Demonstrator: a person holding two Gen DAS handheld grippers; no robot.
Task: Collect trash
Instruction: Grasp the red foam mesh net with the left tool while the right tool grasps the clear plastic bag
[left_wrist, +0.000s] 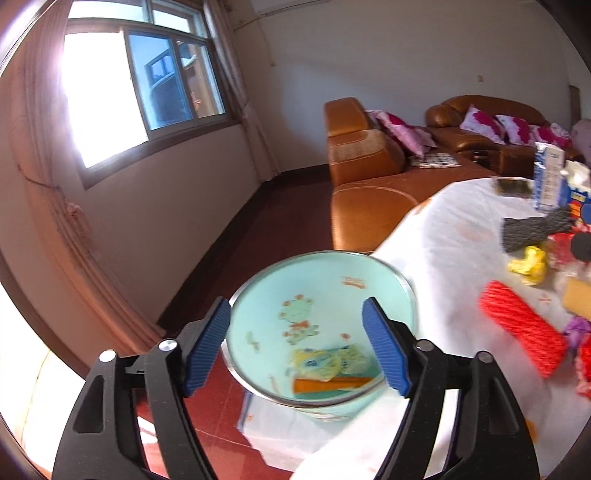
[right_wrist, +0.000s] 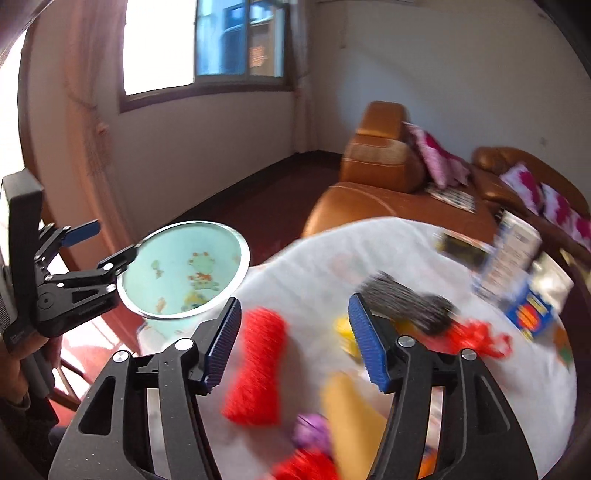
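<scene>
A light teal bin (left_wrist: 321, 295) with a cartoon print and a metal rim stands beside the white-clothed table (left_wrist: 443, 229). Inside it lie a yellow-blue wrapper (left_wrist: 332, 362) and an orange strip (left_wrist: 332, 384). My left gripper (left_wrist: 295, 304) hangs open over the bin's mouth, holding nothing. In the right wrist view the bin (right_wrist: 184, 269) sits at the left with the left gripper (right_wrist: 116, 238) at its rim. My right gripper (right_wrist: 294, 301) is open above the table, empty. Below it lie a red foam net (right_wrist: 258, 365), a black net (right_wrist: 406, 299) and yellow crumpled trash (right_wrist: 343, 328).
More litter covers the table: red crumpled wrap (right_wrist: 480, 339), a purple scrap (right_wrist: 310, 432), a tan packet (right_wrist: 351, 417), a carton (right_wrist: 517, 254) and a blue box (right_wrist: 532, 314). A brown leather sofa (left_wrist: 369, 155) stands behind the table. A person's hand (right_wrist: 14, 369) holds the left gripper's handle.
</scene>
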